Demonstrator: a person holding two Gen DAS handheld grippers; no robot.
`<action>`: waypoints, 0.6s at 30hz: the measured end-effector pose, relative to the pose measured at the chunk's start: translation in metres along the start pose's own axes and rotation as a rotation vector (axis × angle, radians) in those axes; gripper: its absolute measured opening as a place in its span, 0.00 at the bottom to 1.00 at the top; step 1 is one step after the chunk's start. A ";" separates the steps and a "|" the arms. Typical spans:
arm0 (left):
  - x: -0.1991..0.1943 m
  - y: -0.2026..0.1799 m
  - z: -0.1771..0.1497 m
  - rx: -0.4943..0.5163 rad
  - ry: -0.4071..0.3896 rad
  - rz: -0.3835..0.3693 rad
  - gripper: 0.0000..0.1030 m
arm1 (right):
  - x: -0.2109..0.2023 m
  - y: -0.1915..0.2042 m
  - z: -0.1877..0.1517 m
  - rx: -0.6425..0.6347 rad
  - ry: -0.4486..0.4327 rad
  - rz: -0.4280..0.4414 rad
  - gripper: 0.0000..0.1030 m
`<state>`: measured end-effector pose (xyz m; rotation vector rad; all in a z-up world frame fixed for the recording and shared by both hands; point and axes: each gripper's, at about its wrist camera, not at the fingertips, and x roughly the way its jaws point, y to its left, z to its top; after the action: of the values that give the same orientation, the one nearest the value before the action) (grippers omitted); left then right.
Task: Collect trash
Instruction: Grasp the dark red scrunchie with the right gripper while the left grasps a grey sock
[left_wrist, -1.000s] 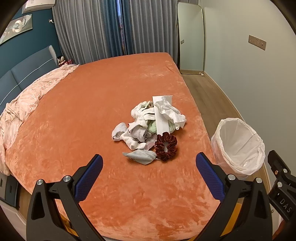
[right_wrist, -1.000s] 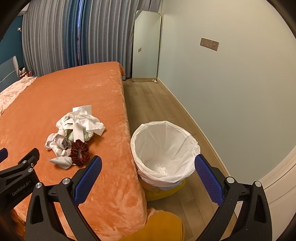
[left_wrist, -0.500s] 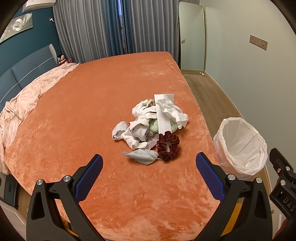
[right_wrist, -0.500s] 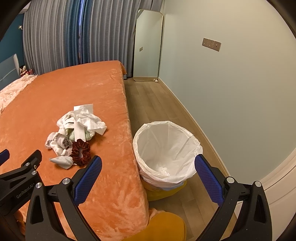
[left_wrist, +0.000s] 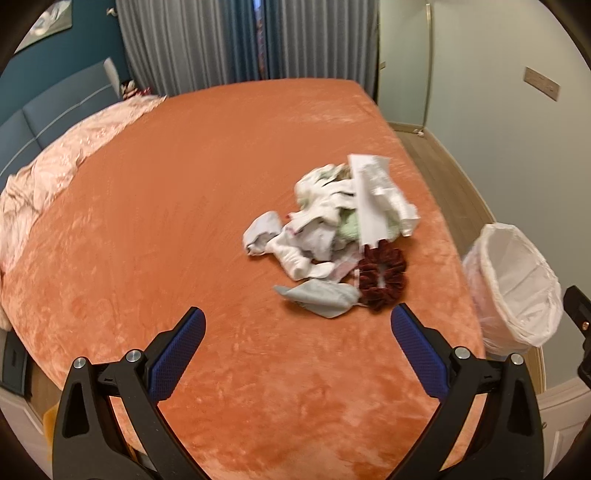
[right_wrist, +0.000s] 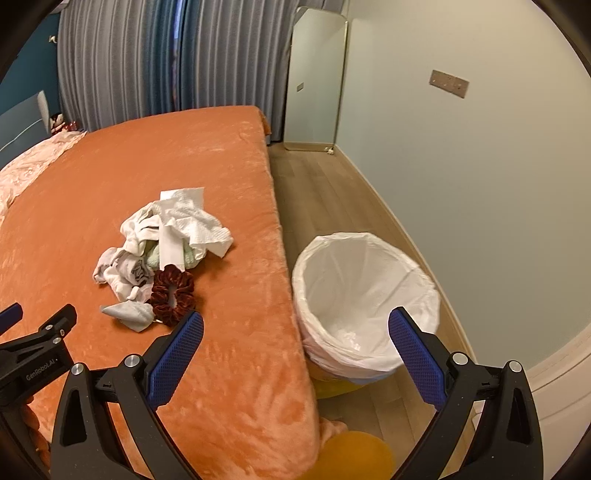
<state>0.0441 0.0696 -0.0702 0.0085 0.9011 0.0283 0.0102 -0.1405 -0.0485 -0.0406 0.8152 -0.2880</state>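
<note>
Both the left gripper (left_wrist: 295, 325) and right gripper (right_wrist: 295, 328) are gaping wide, empty. Ahead of the left one, the trash pile (left_wrist: 340, 225) is lying tangled with a scrunchie (left_wrist: 382, 277), risking grabbing both; the bin (right_wrist: 365, 299) is waiting below the right.

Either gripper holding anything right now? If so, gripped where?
Nothing held. The left gripper and the right gripper are both open and empty. The trash pile lies untouched on the bed, and the bin stands beside it.
</note>
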 end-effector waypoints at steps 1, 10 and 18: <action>0.007 0.004 0.000 -0.005 0.009 -0.007 0.93 | 0.004 0.003 0.000 0.001 0.006 0.004 0.93; 0.077 0.023 0.004 -0.070 0.118 -0.070 0.93 | 0.061 0.041 0.007 -0.006 0.062 0.083 0.93; 0.142 0.013 0.006 -0.140 0.255 -0.151 0.85 | 0.121 0.078 0.008 -0.020 0.129 0.139 0.89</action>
<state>0.1370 0.0868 -0.1773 -0.1971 1.1510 -0.0490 0.1126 -0.0990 -0.1404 0.0160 0.9449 -0.1527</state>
